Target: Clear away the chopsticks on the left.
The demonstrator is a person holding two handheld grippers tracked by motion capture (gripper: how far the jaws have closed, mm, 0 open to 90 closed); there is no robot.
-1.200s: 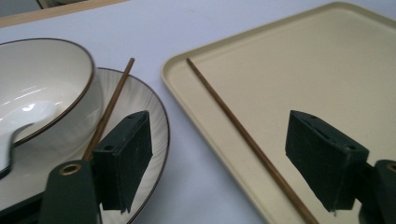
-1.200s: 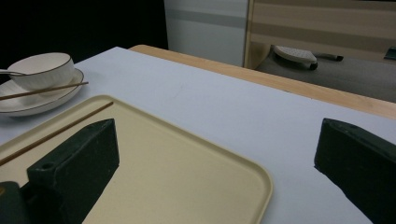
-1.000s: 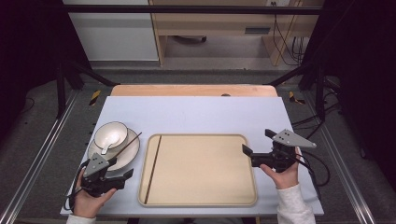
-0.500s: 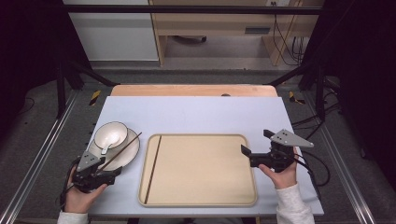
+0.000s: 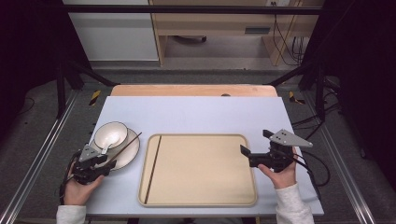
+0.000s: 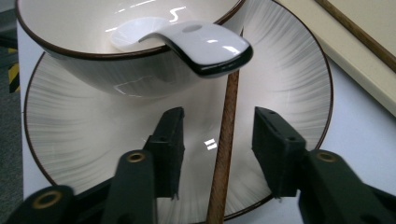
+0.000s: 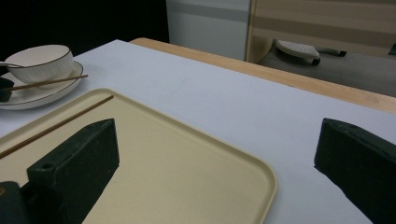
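Chopstick (image 6: 223,154) on plate (image 6: 289,84) sits between closing, not yet touching left fingers (image 6: 170,140); right fingers (image 7: 74,163) spread, empty.

Bowl (image 6: 116,28): glossy glazed ceramic, cream, thin brown rim line, bright highlights. Spoon (image 6: 205,46): same smooth glossy ceramic, white. Plate (image 6: 289,93): glazed ceramic, fine radial brushed streaks, dark rim. Chopstick (image 6: 224,149): brown wood, matt, faint grain. Tray (image 5: 201,172): beige plastic, matt, smooth. Tabletop (image 5: 196,112): pale matt sheet; bare wood edge at 12 o'clock. Left hand-held gripper (image 6: 217,140): black matt plastic, brass-look screw inserts.
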